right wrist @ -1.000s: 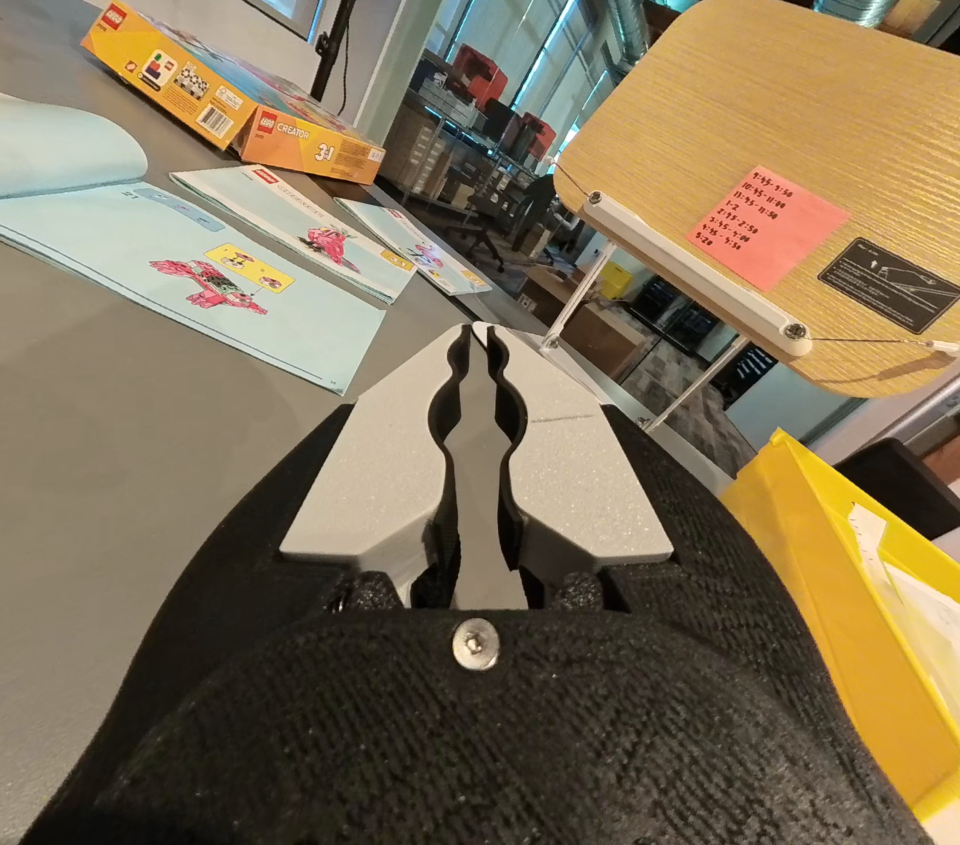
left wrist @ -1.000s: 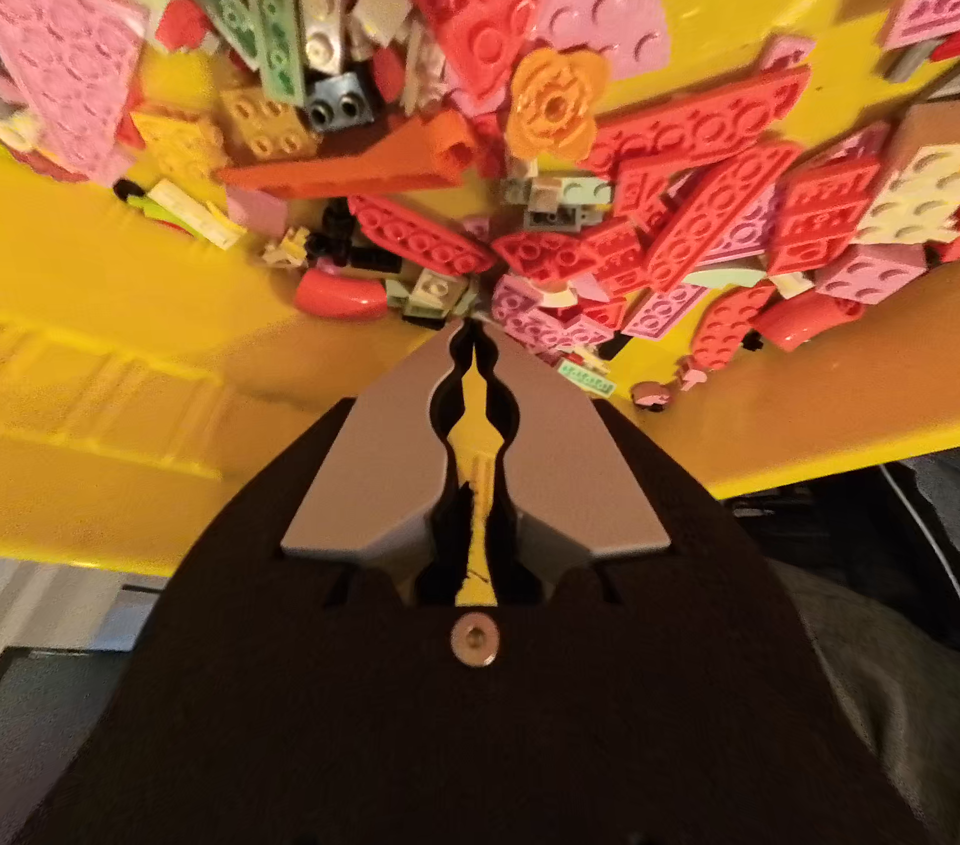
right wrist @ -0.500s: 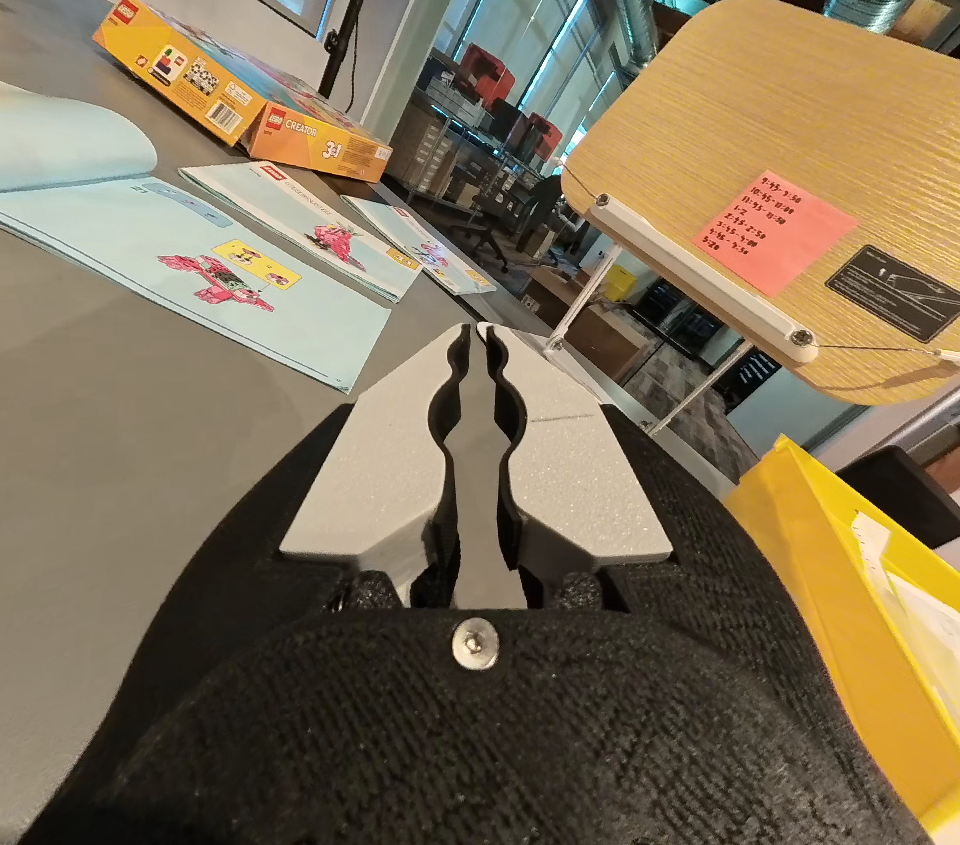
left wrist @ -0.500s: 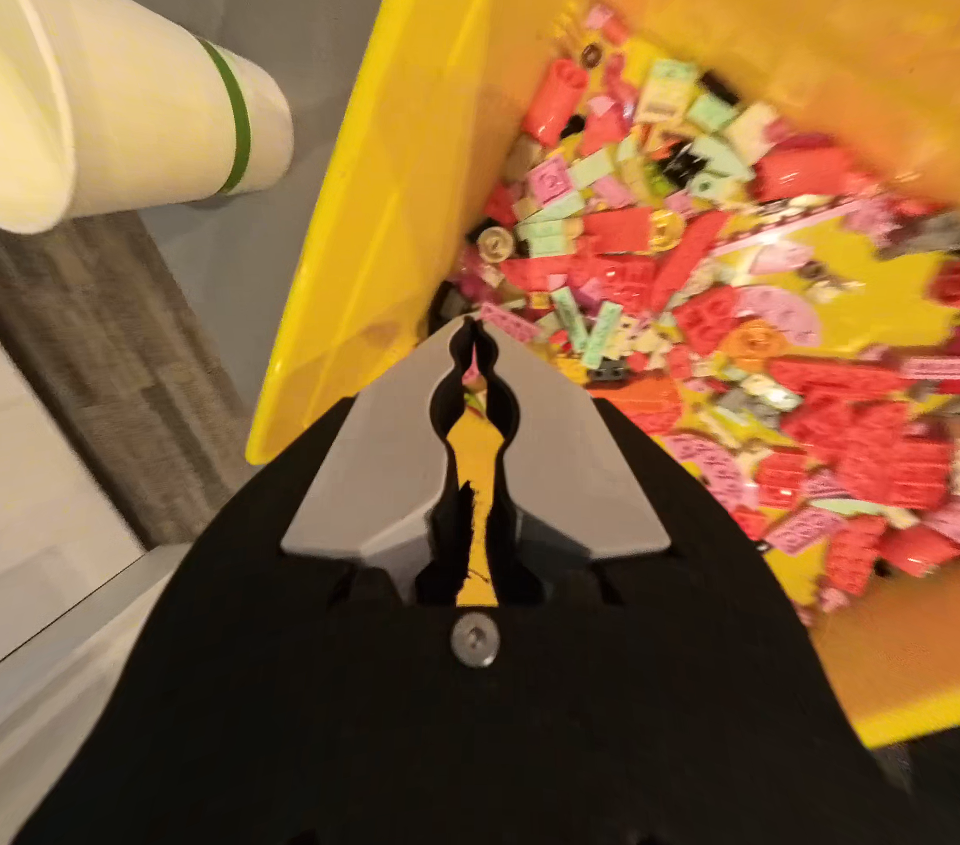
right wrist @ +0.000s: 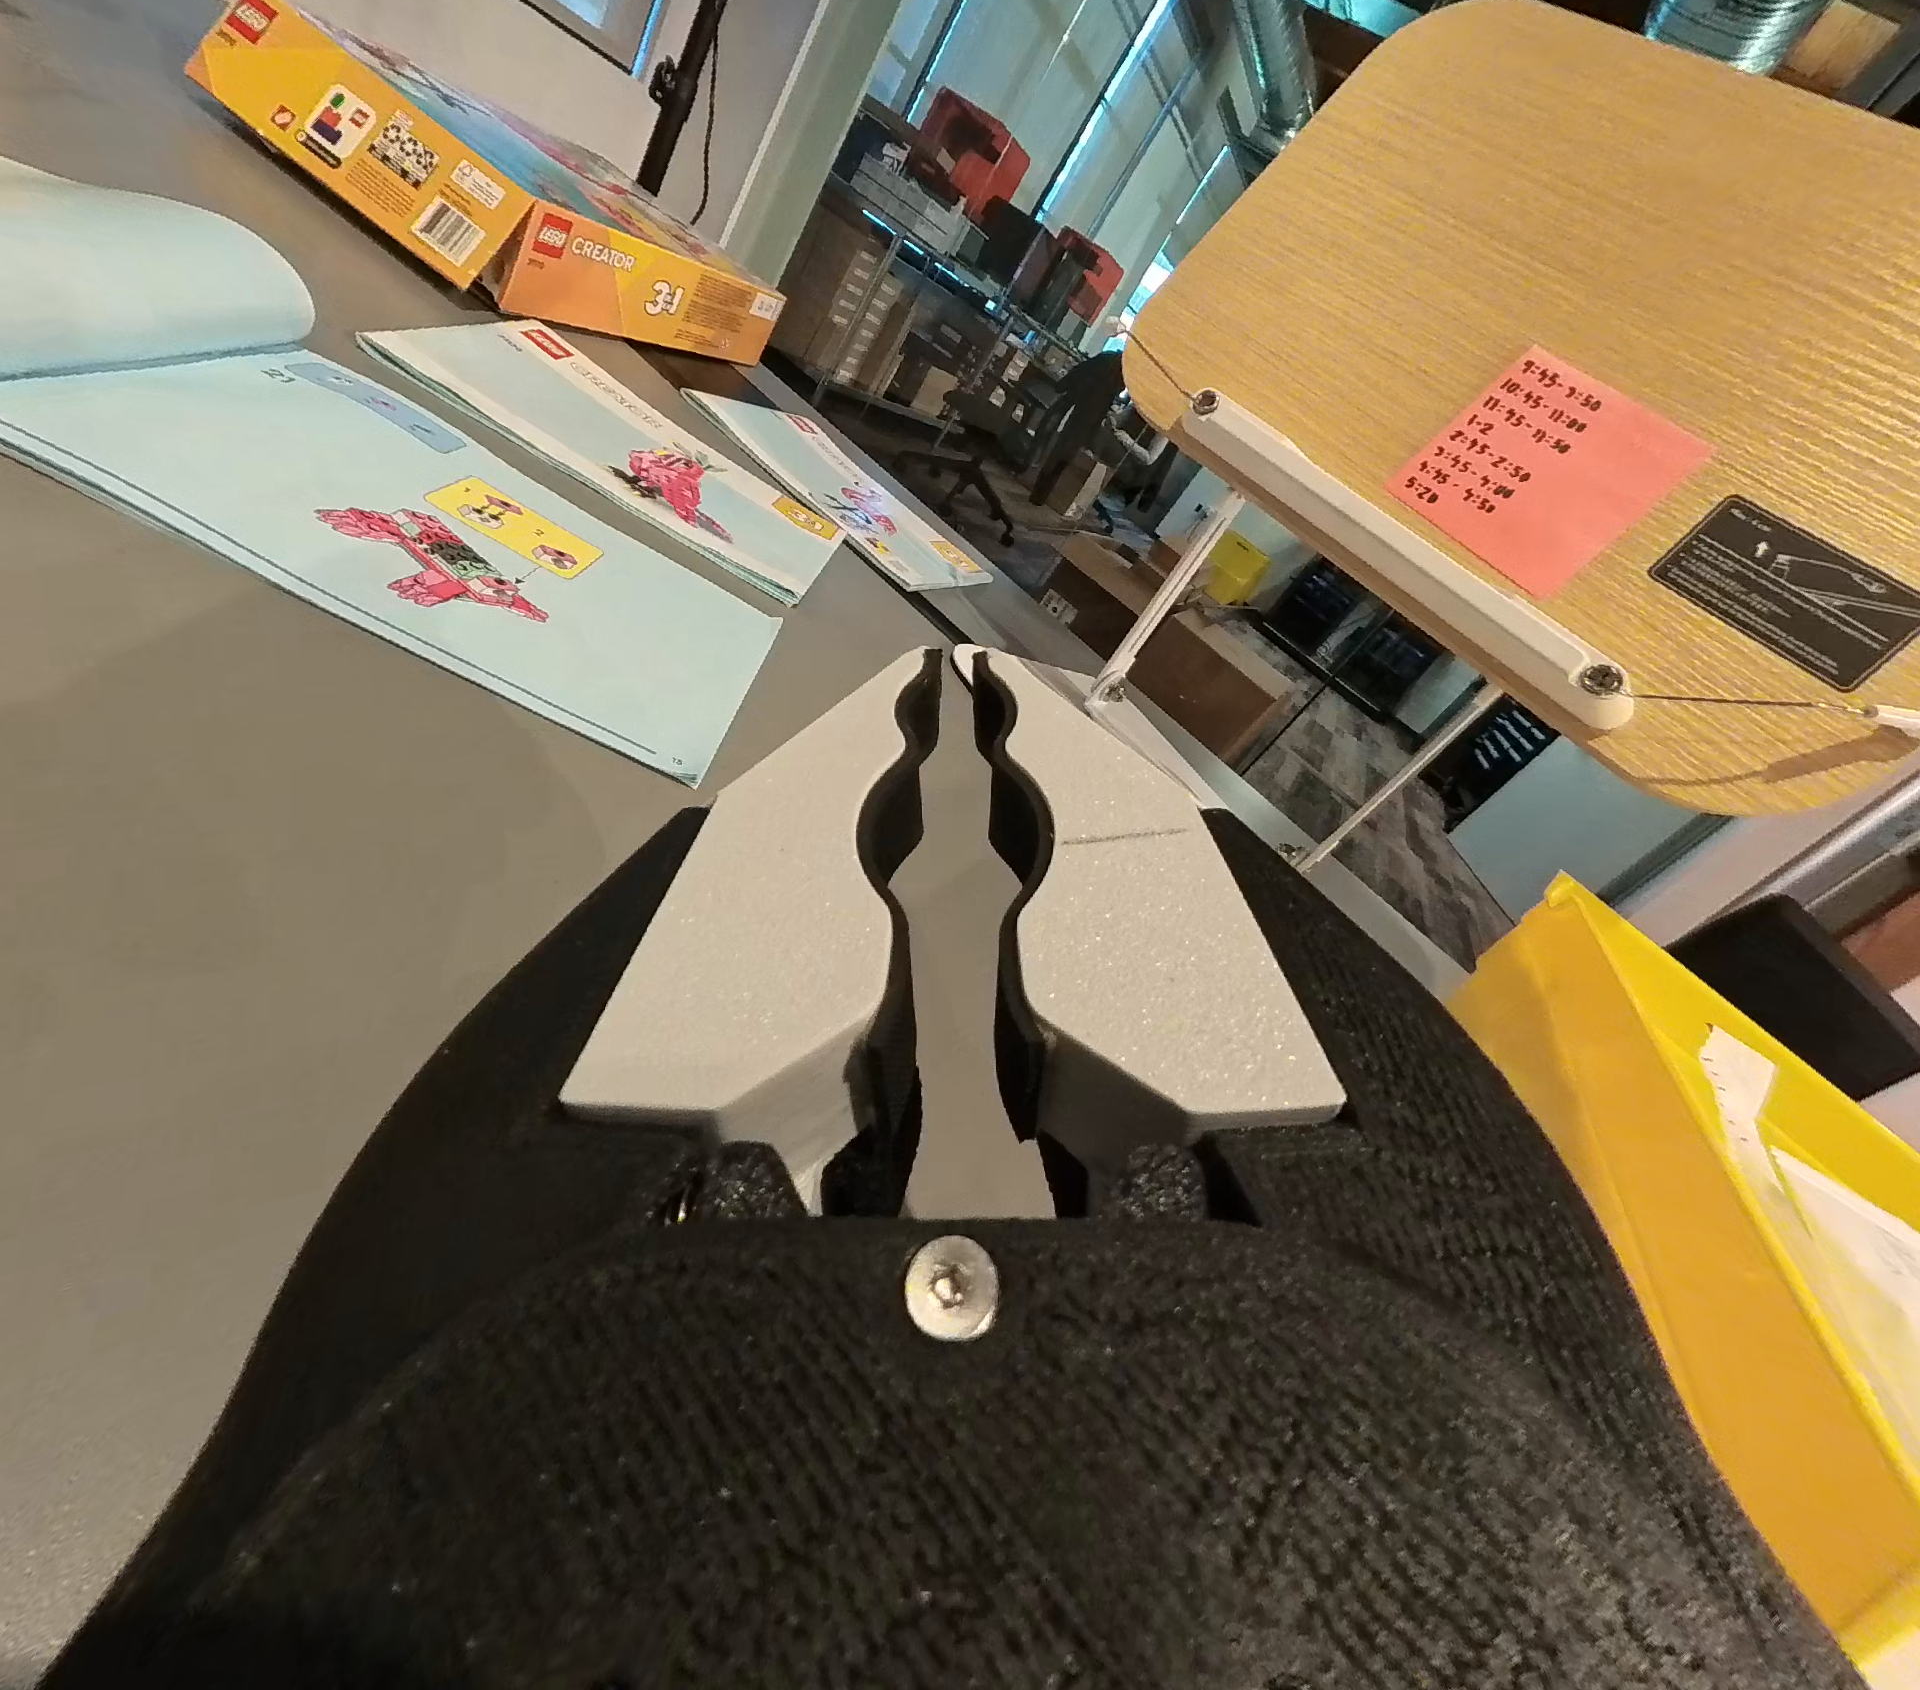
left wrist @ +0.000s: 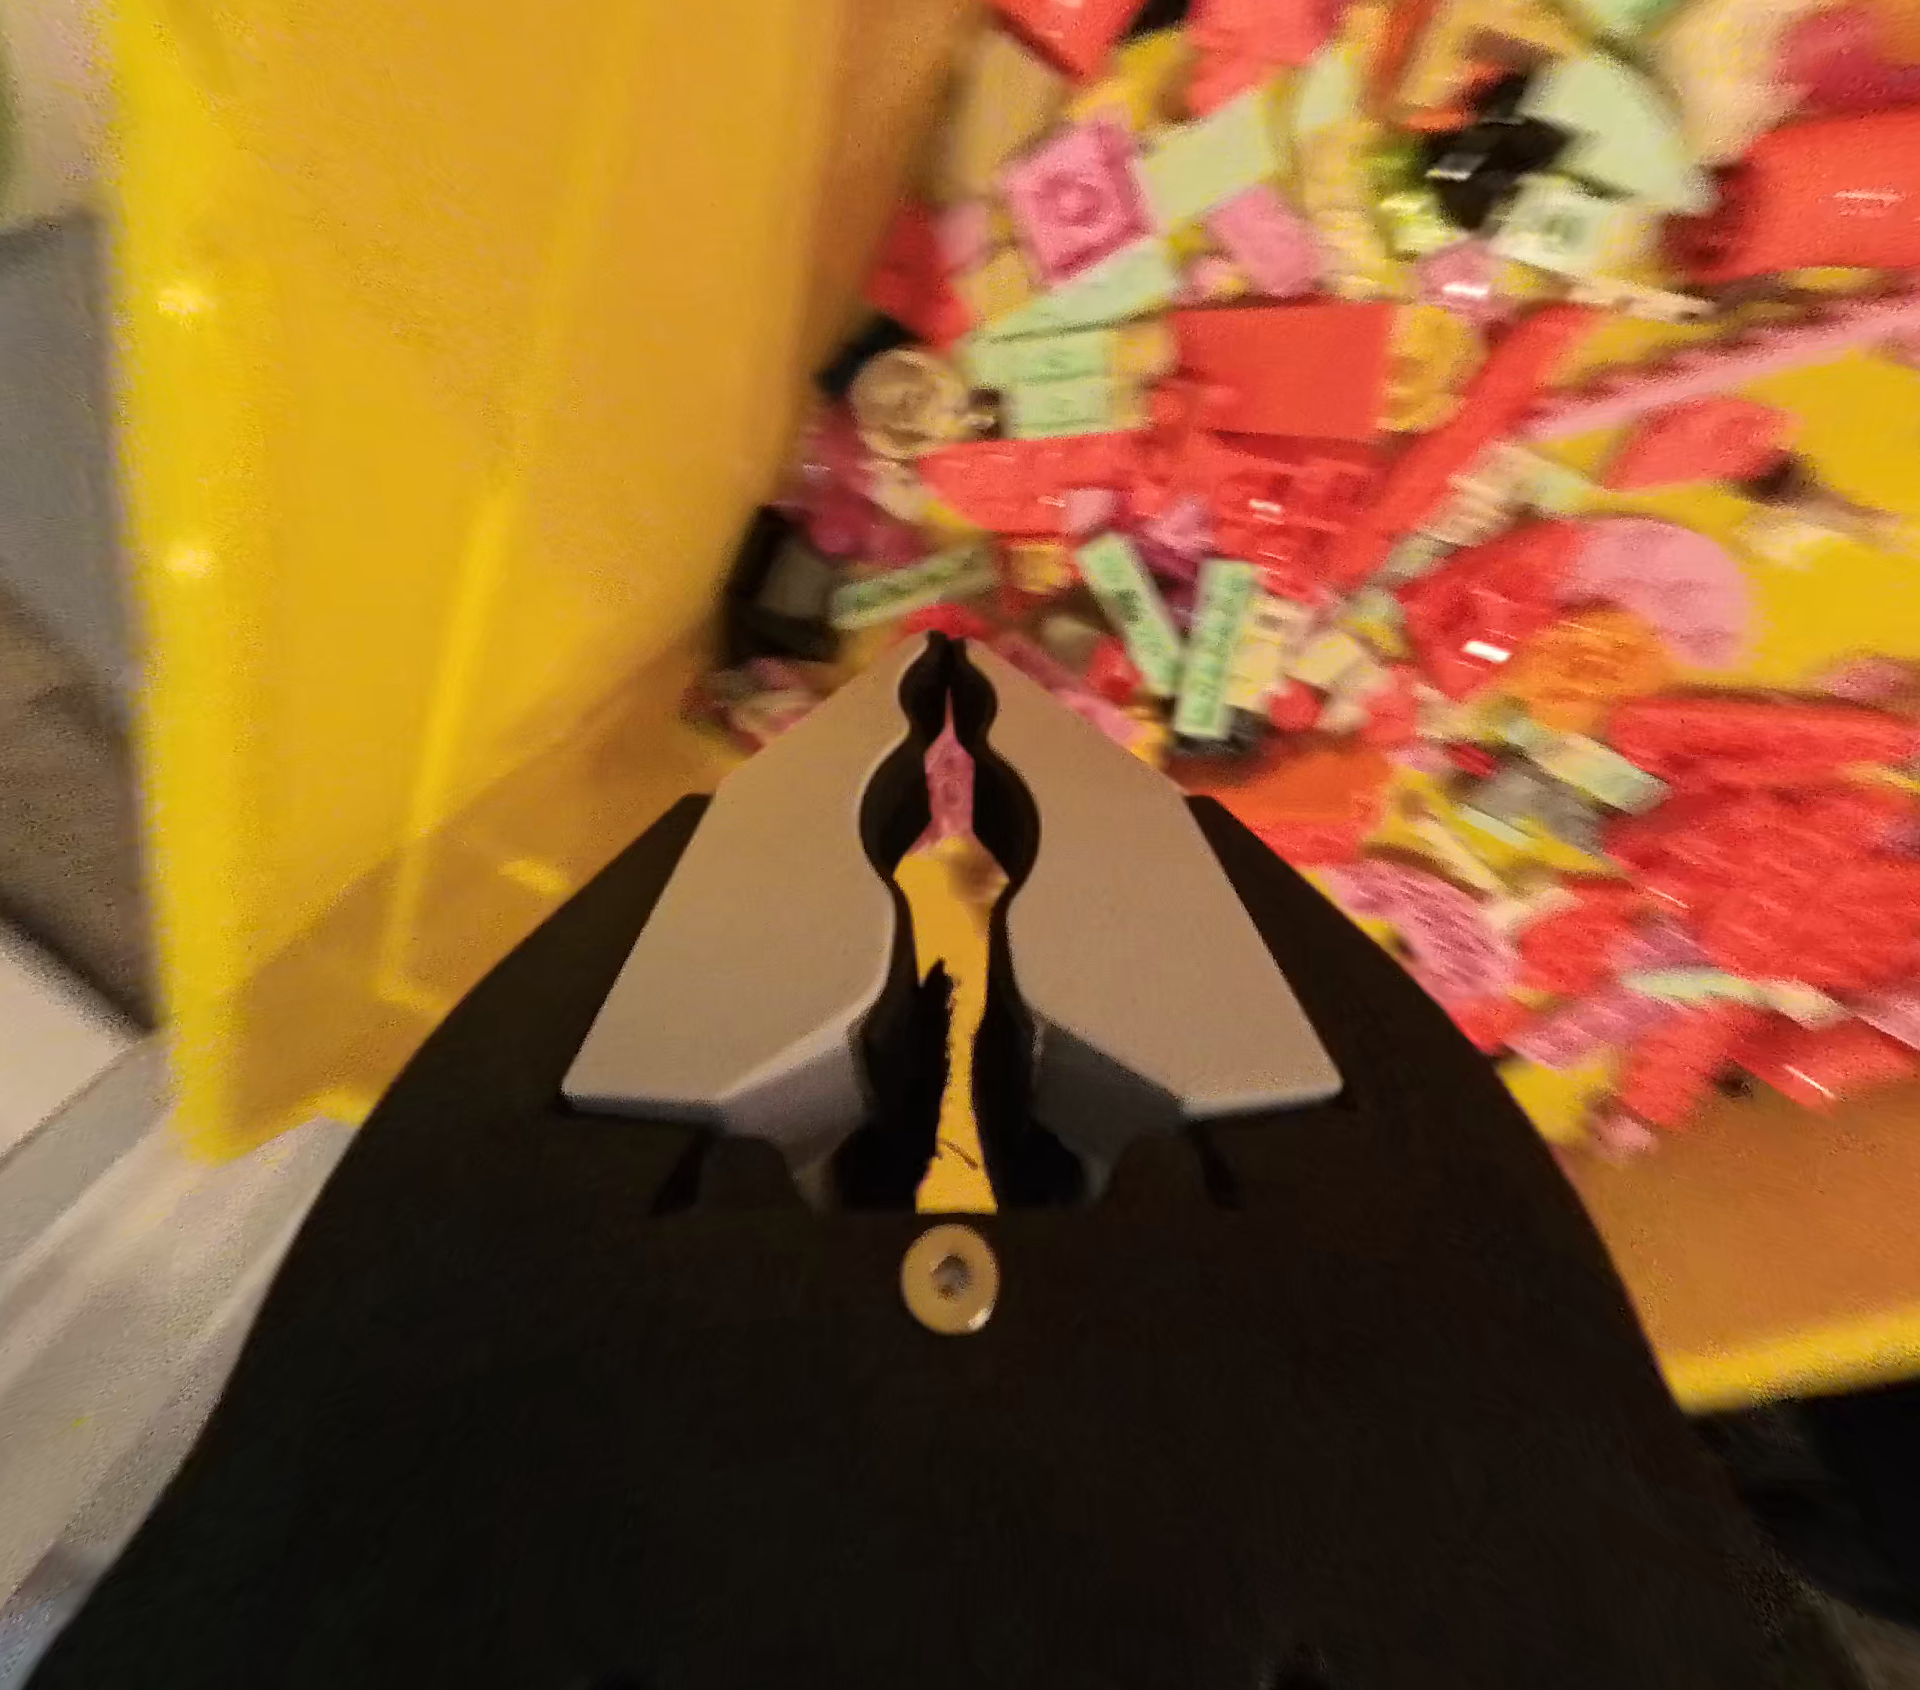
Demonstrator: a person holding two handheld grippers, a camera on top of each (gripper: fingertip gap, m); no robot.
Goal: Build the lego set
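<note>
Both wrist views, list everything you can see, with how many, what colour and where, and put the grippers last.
Bin: one in the left wrist view, yellow, its wall left of the bricks.
Bricks: too many and too blurred to count; red, pink, mint, some black and orange; heaped in that bin.
Table: one, grey.
Box: one, orange, far side of table.
Booklets: three, pale blue; one open nearest, two closed beyond it.
Board: one, light wood, upper right.
Note: one, pink, stuck on board.
Second bin view: yellow, lower right, papers inside.
Left gripper: grey fingers, tips together, over the bricks.
Right gripper: grey fingers, nearly closed, empty, over the table.
</note>
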